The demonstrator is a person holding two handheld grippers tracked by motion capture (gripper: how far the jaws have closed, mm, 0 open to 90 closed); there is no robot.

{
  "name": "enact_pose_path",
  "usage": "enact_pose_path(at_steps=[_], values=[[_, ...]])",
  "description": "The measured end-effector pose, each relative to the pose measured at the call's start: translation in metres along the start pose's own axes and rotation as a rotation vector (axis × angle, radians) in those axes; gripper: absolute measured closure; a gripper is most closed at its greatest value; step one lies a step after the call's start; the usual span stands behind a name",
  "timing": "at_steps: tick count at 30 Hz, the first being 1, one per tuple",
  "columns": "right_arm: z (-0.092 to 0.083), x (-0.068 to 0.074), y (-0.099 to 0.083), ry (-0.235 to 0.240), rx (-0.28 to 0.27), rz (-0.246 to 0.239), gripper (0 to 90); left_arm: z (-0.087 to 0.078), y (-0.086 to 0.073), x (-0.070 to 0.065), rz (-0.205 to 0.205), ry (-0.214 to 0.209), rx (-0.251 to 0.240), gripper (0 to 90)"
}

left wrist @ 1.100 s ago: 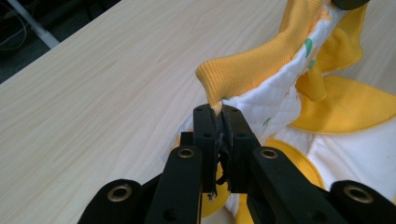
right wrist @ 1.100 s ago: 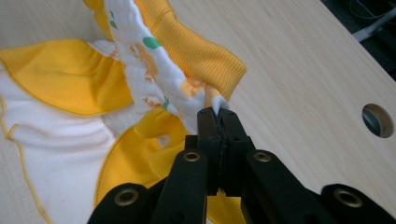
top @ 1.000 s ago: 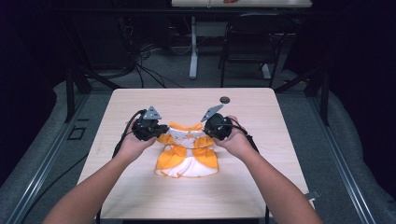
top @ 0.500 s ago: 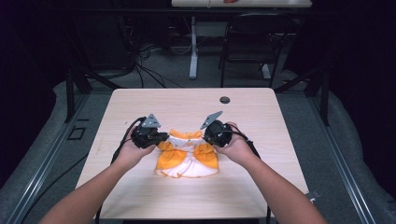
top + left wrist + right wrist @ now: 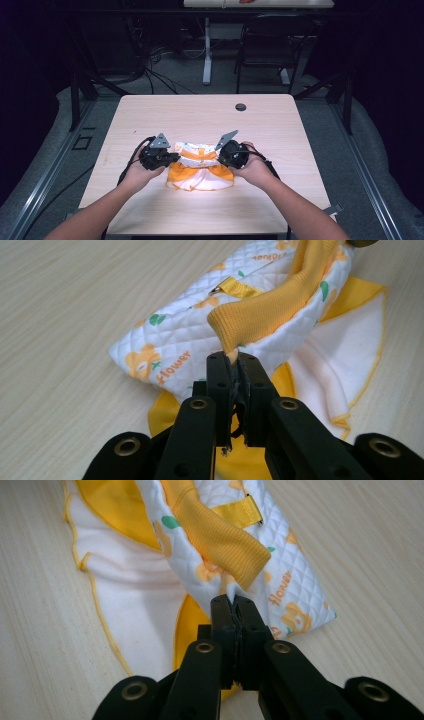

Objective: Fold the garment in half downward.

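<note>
A small quilted garment (image 5: pixel 200 165), white with orange trim and a flower print, lies folded on the wooden table (image 5: pixel 200 115) near its front. My left gripper (image 5: pixel 172 158) is shut on the garment's left corner, next to its orange ribbed band (image 5: pixel 260 312). In the left gripper view the pinched cloth (image 5: pixel 234 354) sticks out between the jaws. My right gripper (image 5: pixel 224 156) is shut on the opposite corner; the right gripper view shows white quilted cloth (image 5: pixel 231 596) pinched under the orange band (image 5: pixel 220 535). Both grippers hold the folded top edge low over the rest of the garment.
A small dark round thing (image 5: pixel 240 107) sits on the table near the far edge. Beyond the table stand a chair (image 5: pixel 265 45) and a desk leg (image 5: pixel 206 50) with cables on the floor. Bare wood lies to both sides of the garment.
Both grippers have moved toward the table's front edge and lower, carrying the garment's top edge with them, so the fold now covers more of the garment.
</note>
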State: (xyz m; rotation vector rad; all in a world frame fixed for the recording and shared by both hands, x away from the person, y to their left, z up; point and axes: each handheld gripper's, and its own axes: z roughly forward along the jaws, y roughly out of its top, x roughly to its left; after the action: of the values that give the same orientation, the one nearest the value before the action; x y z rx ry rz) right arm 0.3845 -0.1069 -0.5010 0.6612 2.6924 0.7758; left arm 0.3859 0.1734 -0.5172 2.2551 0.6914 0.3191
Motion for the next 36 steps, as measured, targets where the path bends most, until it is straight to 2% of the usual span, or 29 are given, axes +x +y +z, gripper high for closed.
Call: enact_pose_path(at_steps=[4,7,11,14,19,23,26,28,31,36], values=[[0.003,0.004,-0.006,0.022,-0.013,0.021,88.5,0.000,-0.006,-0.005,0.004,-0.009,0.001,85.3],[0.005,0.008,-0.010,0.027,0.007,0.003,87.7,0.000,-0.010,-0.009,0.009,-0.020,0.012,85.1],[0.003,0.012,-0.014,0.055,-0.012,0.032,82.6,-0.003,-0.014,-0.015,0.018,-0.035,0.021,83.9],[-0.004,0.015,-0.016,0.060,-0.027,0.038,77.1,-0.011,-0.013,-0.018,0.015,-0.049,0.001,81.5],[-0.017,0.010,-0.014,0.041,-0.072,0.053,80.1,-0.021,-0.003,-0.014,0.010,-0.034,-0.032,79.8],[-0.014,0.005,-0.010,0.023,-0.085,0.076,86.0,-0.014,0.002,-0.011,-0.018,-0.025,-0.034,83.8],[-0.007,0.005,-0.005,0.019,-0.102,0.089,87.4,-0.004,0.002,-0.008,-0.023,-0.022,-0.018,87.0],[0.000,0.006,0.000,0.029,-0.113,0.099,88.4,0.003,0.001,-0.007,-0.031,-0.025,-0.008,89.3],[0.008,0.007,0.002,0.059,-0.096,0.101,89.3,0.007,-0.002,-0.007,-0.037,-0.042,0.006,89.5],[0.014,0.016,-0.002,0.092,-0.063,0.072,89.6,0.011,-0.011,-0.016,-0.011,-0.077,0.036,89.7]])
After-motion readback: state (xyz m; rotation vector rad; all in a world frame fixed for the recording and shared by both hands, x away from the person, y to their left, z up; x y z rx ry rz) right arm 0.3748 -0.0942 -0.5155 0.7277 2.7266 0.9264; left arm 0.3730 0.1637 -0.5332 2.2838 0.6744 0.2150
